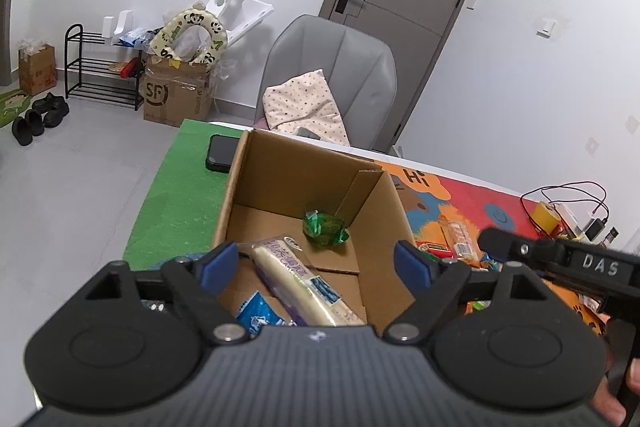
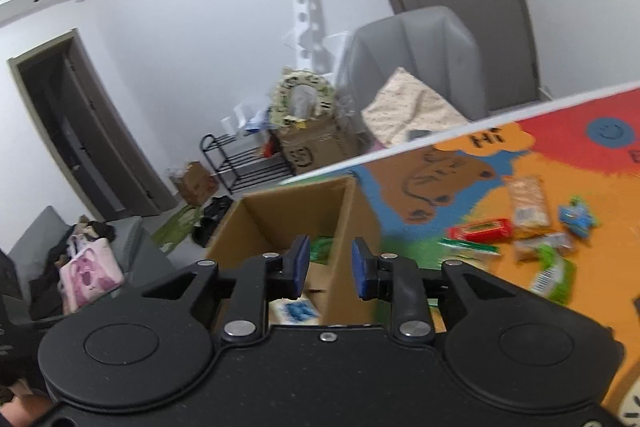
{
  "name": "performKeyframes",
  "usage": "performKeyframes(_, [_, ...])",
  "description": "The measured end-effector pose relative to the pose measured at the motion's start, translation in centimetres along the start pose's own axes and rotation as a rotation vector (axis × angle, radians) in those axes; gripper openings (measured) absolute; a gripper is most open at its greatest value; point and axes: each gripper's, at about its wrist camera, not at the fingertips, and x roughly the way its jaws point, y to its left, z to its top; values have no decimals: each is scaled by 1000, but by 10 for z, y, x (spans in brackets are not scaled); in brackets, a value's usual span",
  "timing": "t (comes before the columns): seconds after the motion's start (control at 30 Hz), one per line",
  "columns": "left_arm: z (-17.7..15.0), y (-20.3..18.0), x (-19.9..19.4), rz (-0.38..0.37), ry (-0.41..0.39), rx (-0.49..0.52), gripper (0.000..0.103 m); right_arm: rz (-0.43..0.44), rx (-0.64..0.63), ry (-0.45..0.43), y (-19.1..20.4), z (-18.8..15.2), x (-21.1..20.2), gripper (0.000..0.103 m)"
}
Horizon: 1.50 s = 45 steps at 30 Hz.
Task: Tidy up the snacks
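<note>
An open cardboard box (image 1: 256, 171) stands on the table. Inside lie a green wrapped snack (image 1: 325, 225), a long white and purple packet (image 1: 298, 281) and a blue packet (image 1: 259, 315). My left gripper (image 1: 316, 263) is open wide and empty, above the box's near edge. My right gripper (image 2: 330, 267) is open with a narrower gap and empty, above the box's (image 2: 296, 203) right wall. Loose snacks lie on the colourful mat to the right: a red bar (image 2: 480, 230), a clear cracker packet (image 2: 526, 201), a blue candy (image 2: 576, 217) and a green packet (image 2: 554, 275).
A black phone (image 1: 222, 151) lies on the green mat (image 1: 176, 195) left of the box. A grey chair (image 1: 332, 75) with a cushion stands behind the table. Cables and small devices (image 1: 568, 215) sit at the table's far right. The right gripper's body (image 1: 560, 259) shows in the left wrist view.
</note>
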Motion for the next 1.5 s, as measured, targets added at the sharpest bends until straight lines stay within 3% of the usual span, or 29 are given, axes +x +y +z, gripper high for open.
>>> performKeyframes(0.1, [-2, 0, 0, 5, -2, 0, 86, -75, 22, 26, -17, -9, 0, 34])
performKeyframes(0.17, [-3, 0, 3, 7, 6, 0, 86, -117, 27, 51, -25, -19, 1, 47])
performKeyframes(0.27, [-5, 0, 4, 7, 10, 5, 86, -154, 17, 80, -31, -33, 3, 54])
performKeyframes(0.43, [-11, 0, 3, 21, 23, 23, 87, -173, 32, 109, -41, -51, 4, 63])
performKeyframes(0.57, [-16, 2, 0, 36, 20, 31, 90, -180, 33, 112, -45, -59, 2, 78])
performKeyframes(0.67, [-20, 0, -2, 30, 29, 42, 91, -187, 31, 117, -49, -66, 1, 79])
performKeyframes(0.83, [-22, -10, -8, 2, 24, 93, 96, -193, 43, 134, -57, -74, 0, 79])
performKeyframes(1.1, [-21, -8, -10, -19, 22, 88, 96, -220, 2, 160, -55, -81, 10, 77])
performKeyframes(1.13, [-21, -7, -11, -17, 20, 85, 96, -231, -7, 165, -54, -81, 12, 75])
performKeyframes(1.27, [-18, -4, -13, -20, 8, 76, 96, -267, -35, 193, -54, -84, 20, 44])
performKeyframes(1.37, [-17, -3, -12, -23, 9, 73, 96, -269, -45, 192, -52, -84, 18, 35])
performKeyframes(1.5, [-14, -2, -12, -28, 5, 72, 96, -252, -45, 155, -46, -74, 10, 33])
